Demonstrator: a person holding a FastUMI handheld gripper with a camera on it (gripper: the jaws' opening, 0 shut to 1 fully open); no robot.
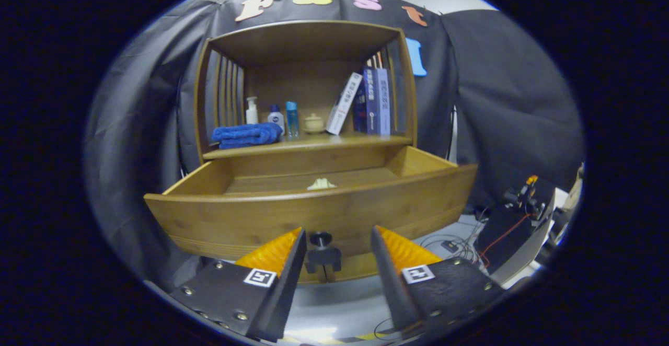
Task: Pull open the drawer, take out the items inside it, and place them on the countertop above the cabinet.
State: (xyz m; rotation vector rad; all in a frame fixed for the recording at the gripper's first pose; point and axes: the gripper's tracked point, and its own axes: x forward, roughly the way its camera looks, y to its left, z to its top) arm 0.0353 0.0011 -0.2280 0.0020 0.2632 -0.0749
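Observation:
The wooden drawer (292, 215) of the cabinet stands pulled out toward me. Its dark round knob (320, 239) shows in the gap between my fingers, with space on both sides. A small cream-coloured item (321, 184) lies on the drawer's floor near the middle. My gripper (337, 237) is open, level with the drawer's front panel and touching nothing. Above the drawer runs the wooden countertop (366, 140).
On the countertop lie a folded blue towel (245, 135), three small bottles (276, 118), a small cream jar (313, 123) and leaning books (366, 101), under a wooden hutch. To the right of the cabinet, a black stand (515, 226) with cables sits on the floor.

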